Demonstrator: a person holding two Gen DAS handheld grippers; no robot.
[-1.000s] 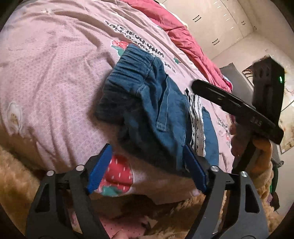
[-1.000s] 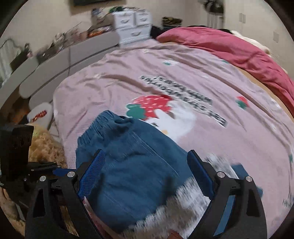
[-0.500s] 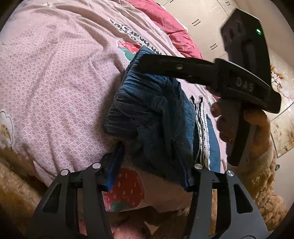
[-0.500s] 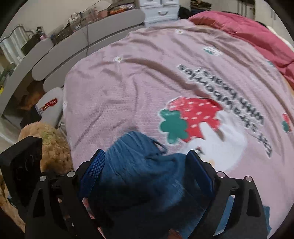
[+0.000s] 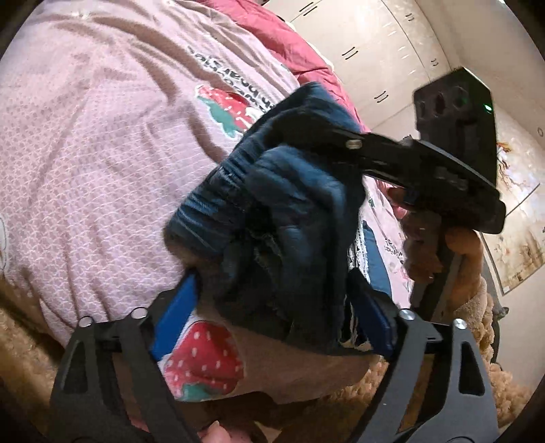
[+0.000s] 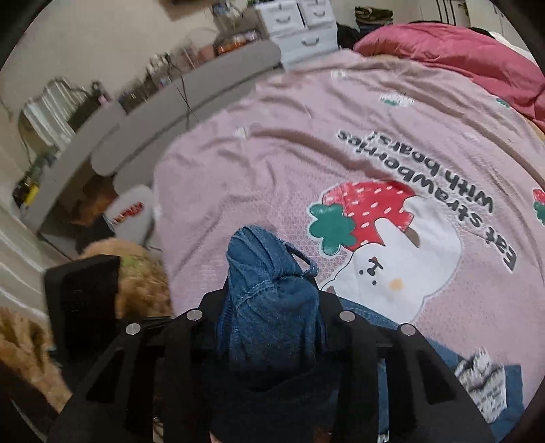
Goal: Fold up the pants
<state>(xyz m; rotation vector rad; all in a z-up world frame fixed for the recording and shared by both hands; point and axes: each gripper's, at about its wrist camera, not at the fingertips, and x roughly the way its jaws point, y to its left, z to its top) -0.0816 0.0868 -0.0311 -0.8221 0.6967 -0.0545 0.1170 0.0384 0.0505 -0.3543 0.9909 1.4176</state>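
Blue denim pants (image 5: 289,218) with white lace trim (image 6: 483,378) lie bunched on the pink strawberry bedspread (image 5: 102,136) near its edge. My right gripper (image 6: 272,306) is shut on a bunch of the pants' waistband (image 6: 265,272) and lifts it; it also shows in the left wrist view (image 5: 340,139) clamped on the denim. My left gripper (image 5: 269,303) is open, its blue-padded fingers (image 5: 173,306) on either side of the lower hanging fold of the pants.
A crimson duvet (image 6: 460,58) lies at the far side of the bed. A grey bench (image 6: 170,102) with clutter and white drawers (image 6: 299,27) stand beyond. Tan fluffy fabric (image 5: 442,375) hangs below the bed edge. Wardrobe doors (image 5: 374,51) are behind.
My right gripper has closed on the waistband and bunched it upward. My left gripper moved in closer, so the pants' fold now sits between its open fingers.
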